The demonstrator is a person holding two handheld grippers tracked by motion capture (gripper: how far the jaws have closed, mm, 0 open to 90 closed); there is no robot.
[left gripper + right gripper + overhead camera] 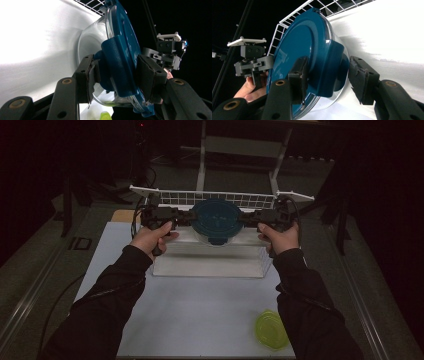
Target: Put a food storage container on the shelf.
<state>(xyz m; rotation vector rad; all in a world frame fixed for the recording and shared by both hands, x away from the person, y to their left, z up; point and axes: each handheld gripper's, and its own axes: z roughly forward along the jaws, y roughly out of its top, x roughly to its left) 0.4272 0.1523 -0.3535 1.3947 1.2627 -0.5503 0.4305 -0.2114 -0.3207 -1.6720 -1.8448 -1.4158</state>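
While both arms are reaching forward over it, the table is lying white and brightly lit against a dark room, taking up most of the high view

Rack: white wire grid, standing upright along the table's far edge, with a pale ribbed tray sitting just in front of it

Sleeves: dark, coming in from the bottom on either side, each ending in a bare hand wrapped round a gripper handle

Bowl: clear and round, capped by a blue lid, being held up between the two grippers just in front of the rack and above the tray; side tabs of the lid are folding down over the rim

Left gripper: jaws are standing narrow, straddling the lid's tab and the bowl's rim, both pads pressing on them; it is coming at the bowl from the left in the high view

Right gripper: near jaw is lying against the top of the lid, while the far pad is showing a slim gap beside the tab, so whether it is truly clamping I cannot tell; it is meeting the bowl from the right in the high view

Green lid: small, yellow-green, translucent, lying flat near the table's near right corner, well apart from the bowl, touching the right sleeve's edge in view
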